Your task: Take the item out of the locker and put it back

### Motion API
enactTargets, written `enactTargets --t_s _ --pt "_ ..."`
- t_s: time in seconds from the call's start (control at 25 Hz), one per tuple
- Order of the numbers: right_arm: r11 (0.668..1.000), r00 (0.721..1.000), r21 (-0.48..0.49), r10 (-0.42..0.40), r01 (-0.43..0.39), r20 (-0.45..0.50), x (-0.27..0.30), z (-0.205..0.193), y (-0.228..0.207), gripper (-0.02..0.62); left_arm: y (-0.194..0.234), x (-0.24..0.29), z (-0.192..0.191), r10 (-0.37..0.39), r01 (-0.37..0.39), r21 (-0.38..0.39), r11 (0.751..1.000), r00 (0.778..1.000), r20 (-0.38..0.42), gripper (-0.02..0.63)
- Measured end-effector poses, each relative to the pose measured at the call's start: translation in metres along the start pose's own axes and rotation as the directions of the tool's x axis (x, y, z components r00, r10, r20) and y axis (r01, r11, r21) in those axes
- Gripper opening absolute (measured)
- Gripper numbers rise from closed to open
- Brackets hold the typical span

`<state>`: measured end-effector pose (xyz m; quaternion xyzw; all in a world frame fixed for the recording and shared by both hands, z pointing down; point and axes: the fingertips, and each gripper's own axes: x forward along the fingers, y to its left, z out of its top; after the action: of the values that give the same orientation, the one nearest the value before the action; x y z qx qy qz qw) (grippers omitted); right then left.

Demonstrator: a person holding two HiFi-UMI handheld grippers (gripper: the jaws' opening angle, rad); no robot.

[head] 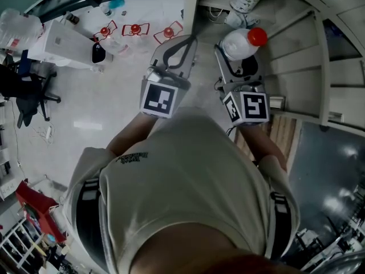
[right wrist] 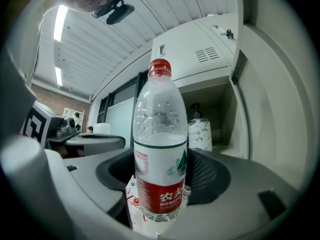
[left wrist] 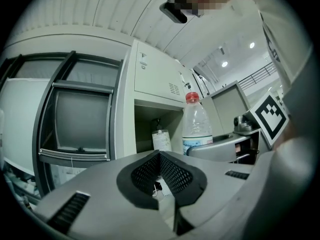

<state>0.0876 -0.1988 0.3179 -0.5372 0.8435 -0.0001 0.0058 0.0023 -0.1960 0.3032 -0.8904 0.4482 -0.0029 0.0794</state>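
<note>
My right gripper (head: 239, 67) holds the water bottle (right wrist: 160, 149). Its fingers (right wrist: 212, 176) are wide apart because the bottle is fat, and they press on its low part, one on each side of the red label. I hold it low so most of the bottle sticks up above my fingers and I can see it well. The bottle is in the air, out in front of the open locker (right wrist: 220, 69), not on the shelf. It stands straight up. Its long side runs up and down, across my fingers, and the red cap (right wrist: 160, 68) points up at the ceiling. I think I keep it up like this so it can go onto the shelf on its flat bottom and not tip. Past my fingertips, inside the locker, a small pump bottle (right wrist: 200, 131) stands on the shelf, so I judge I must set my bottle beside it, not on it. My left gripper (left wrist: 160, 159) is next to my right one, its fingers closed together with nothing in them.
</note>
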Motion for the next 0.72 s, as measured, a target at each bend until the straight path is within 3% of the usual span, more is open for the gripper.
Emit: enactTargets --t_s 0.72 --pt "1.000 1.000 -0.003 0.009 -0.009 -0.008 -0.011 -0.001 0.004 0.307 -0.010 -0.004 -0.004 -0.019 0.019 -0.040 0.999 1.000 -0.015 0.012"
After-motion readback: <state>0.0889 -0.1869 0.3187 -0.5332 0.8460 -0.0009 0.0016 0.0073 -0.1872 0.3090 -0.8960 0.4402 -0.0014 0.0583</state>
